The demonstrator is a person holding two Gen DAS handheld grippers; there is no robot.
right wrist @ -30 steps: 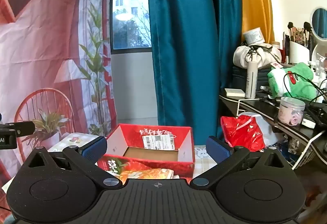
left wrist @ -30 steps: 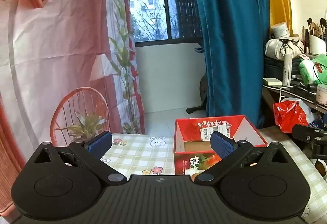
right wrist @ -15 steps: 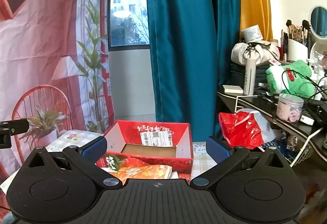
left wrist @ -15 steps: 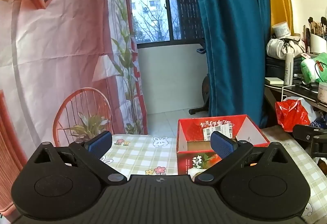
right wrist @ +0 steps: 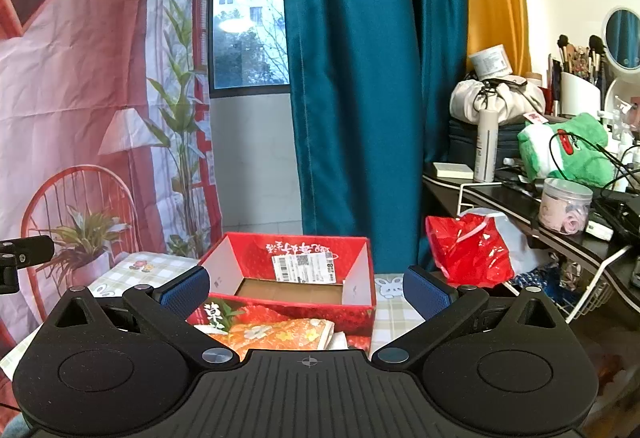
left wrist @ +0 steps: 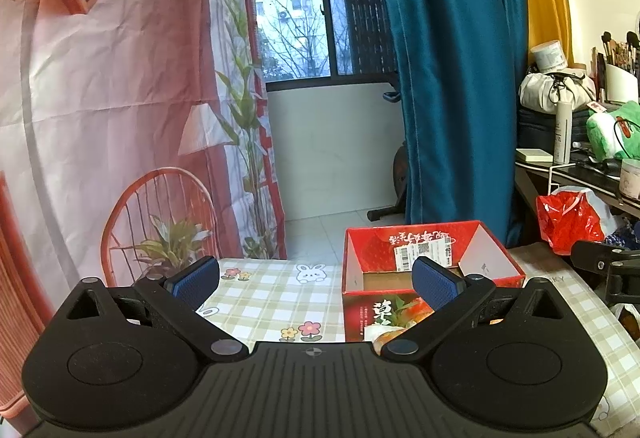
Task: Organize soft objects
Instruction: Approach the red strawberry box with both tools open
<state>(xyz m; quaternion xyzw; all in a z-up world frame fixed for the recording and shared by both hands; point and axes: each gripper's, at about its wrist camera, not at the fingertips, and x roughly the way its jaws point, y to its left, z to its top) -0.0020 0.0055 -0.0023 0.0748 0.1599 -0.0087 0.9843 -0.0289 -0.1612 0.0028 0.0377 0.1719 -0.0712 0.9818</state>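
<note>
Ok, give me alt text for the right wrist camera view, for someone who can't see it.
The open right gripper points at an open red box on a checked tablecloth, with folded orange cloth lying just in front of the box. Behind hang a teal curtain and a cluttered shelf.

Bright daylight from the window (left wrist: 312, 38), fisheye-warped edges.

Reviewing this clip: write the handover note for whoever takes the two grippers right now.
Left gripper: open, holding nothing.
Right gripper: open, holding nothing.
Red box stands on the checked tablecloth; what shows of its inside is bare cardboard.
Orange floral cloth lies folded in front of the box, outside it.
Done: nothing visibly packed.
Left: likely pick up the cloth and put it in the box.
</note>
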